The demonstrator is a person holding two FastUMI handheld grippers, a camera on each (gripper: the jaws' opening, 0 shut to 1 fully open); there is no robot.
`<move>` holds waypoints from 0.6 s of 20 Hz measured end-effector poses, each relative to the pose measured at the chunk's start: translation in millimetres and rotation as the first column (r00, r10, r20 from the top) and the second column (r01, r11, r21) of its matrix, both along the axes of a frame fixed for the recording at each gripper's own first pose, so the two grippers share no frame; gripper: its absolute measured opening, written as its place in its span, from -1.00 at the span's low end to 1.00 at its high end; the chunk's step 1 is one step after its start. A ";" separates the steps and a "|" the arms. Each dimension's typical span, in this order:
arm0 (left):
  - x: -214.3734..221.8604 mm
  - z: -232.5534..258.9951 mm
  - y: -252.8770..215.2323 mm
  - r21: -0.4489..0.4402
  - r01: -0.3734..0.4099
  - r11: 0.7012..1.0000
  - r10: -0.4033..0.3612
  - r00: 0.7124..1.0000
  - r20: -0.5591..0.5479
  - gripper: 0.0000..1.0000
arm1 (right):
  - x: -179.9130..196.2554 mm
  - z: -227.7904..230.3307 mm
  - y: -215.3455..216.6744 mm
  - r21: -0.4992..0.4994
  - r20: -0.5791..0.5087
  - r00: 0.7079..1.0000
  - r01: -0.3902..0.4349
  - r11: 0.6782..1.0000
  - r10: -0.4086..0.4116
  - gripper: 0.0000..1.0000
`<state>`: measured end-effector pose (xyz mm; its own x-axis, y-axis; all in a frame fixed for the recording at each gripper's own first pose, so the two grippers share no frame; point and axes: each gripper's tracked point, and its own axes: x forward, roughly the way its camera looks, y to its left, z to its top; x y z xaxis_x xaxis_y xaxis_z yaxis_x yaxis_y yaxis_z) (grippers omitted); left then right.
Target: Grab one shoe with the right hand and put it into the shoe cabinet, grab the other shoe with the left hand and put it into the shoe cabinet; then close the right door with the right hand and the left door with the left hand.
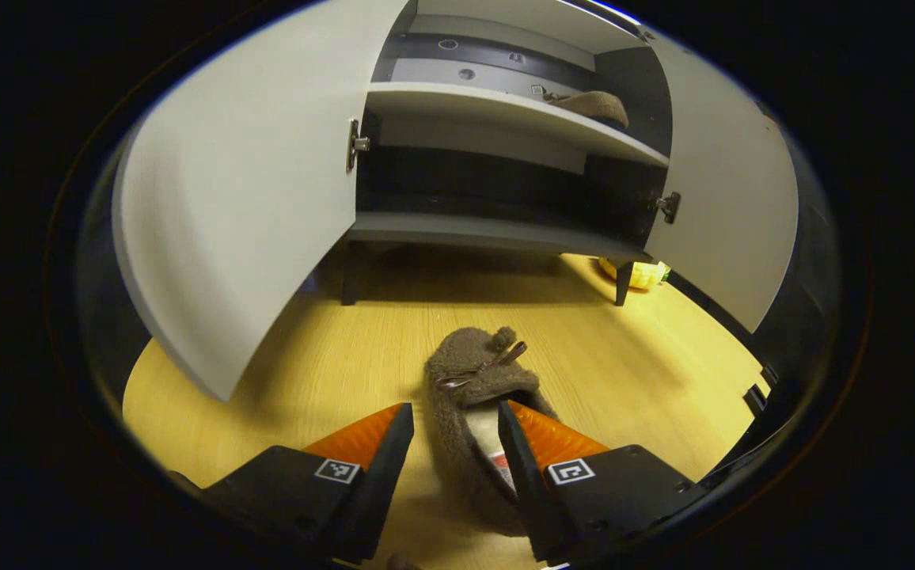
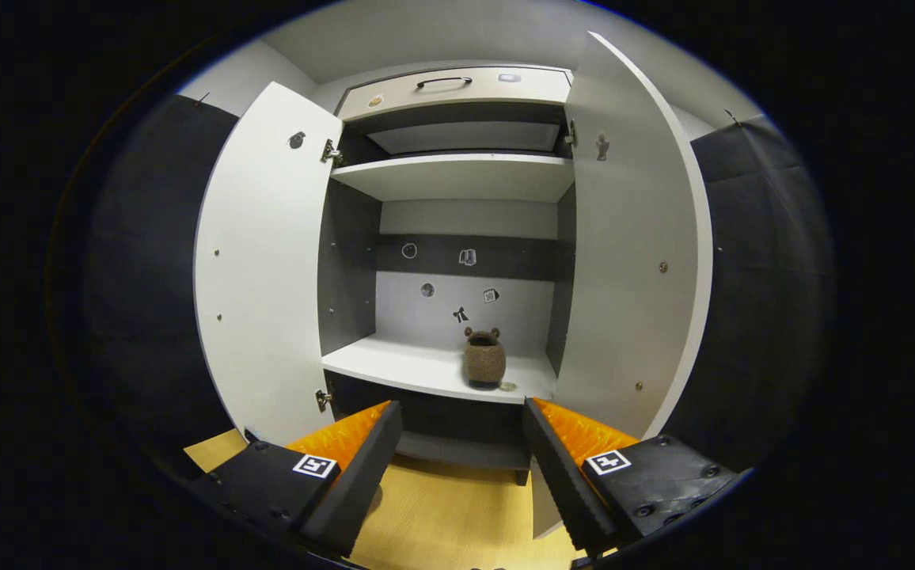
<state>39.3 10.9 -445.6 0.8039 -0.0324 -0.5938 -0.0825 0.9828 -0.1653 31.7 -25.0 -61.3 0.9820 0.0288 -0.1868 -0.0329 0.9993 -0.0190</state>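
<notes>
Left hand-held gripper (image 1: 448,439) spread around the tabletop (image 1: 624,372) shoe (image 1: 477,419); right hand-held gripper (image 2: 461,435) spread, where we see the other shoe (image 2: 484,360) on the cabinet shelf (image 2: 418,368).

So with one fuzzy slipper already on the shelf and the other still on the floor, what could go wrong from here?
The left gripper is open around the slipper on the floor, with one finger seemingly inside its opening; soft fabric could slip or sag when lifted.

The left door swings out near the path to the shelf, so the lifted slipper might bump it.

The shelved slipper stands near the shelf's front edge; the second one could nudge it off.
</notes>
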 end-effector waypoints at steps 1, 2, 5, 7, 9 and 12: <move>2.3 -5.8 1.3 0.007 -0.003 1.000 0.003 1.000 -0.006 0.43 | 0.2 -3.1 -2.5 -0.003 -0.008 1.000 0.002 1.000 -0.002 0.96; 5.9 -10.4 2.6 0.011 -0.007 1.000 0.007 1.000 -0.008 0.39 | 0.2 -6.9 -4.5 -0.006 -0.016 1.000 0.002 1.000 -0.002 0.96; 15.4 -22.2 6.8 0.011 -0.024 1.000 0.024 1.000 -0.017 0.27 | 2.1 -20.2 -3.6 -0.005 -0.047 0.999 -0.016 1.000 0.016 0.96; 23.2 -27.5 5.5 0.011 -0.026 1.000 0.027 1.000 -0.017 0.05 | 4.1 -32.9 -2.6 -0.020 -0.079 0.996 -0.033 0.999 0.032 0.96; 31.5 -29.7 8.2 0.030 -0.021 0.999 0.021 1.000 -0.012 -0.01 | 5.7 -42.7 -1.8 -0.035 -0.106 0.993 -0.048 0.998 0.045 0.96; 42.0 -31.5 8.6 0.064 -0.016 0.998 0.016 1.000 0.000 -0.35 | 5.4 -49.8 0.9 -0.035 -0.126 0.990 -0.067 0.997 0.062 0.96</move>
<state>81.3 19.5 -477.1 0.8037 0.0188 -0.5948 -0.0985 0.9899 -0.1018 37.1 -24.1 -111.0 0.9473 0.0813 -0.3097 -0.1014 0.9936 -0.0493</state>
